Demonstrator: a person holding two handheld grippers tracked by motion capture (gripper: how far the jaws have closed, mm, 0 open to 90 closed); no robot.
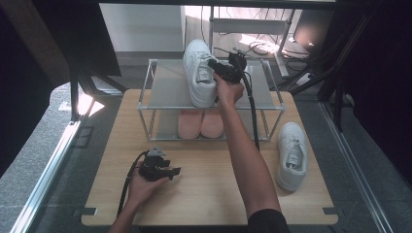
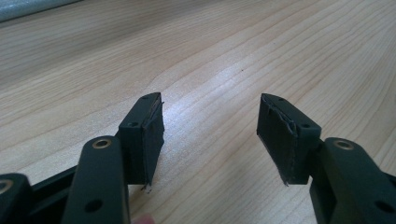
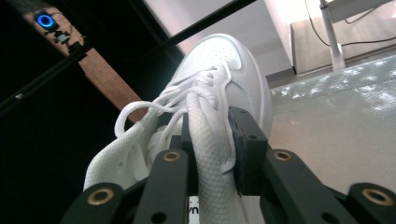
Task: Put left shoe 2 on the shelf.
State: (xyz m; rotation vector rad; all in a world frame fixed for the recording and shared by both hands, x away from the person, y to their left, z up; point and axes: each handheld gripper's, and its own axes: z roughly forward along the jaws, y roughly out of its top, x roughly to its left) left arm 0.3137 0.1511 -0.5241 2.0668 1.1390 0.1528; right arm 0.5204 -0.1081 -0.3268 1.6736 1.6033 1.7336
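Two white sneakers, two pink slippers; right hand-held gripper pinching one sneaker

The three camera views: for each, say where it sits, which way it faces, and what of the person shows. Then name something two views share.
High view: above the person's side, facing forward and down on the wooden table and shoe rack; both forearms and hands show.
Left gripper view: on the left hand-held gripper, facing low across bare tabletop; its open jaws show.
Right gripper view: on the right hand-held gripper, facing along the rack top; jaws clamp the white sneaker's collar.
Shared: the white sneaker appears in the high and right gripper views.
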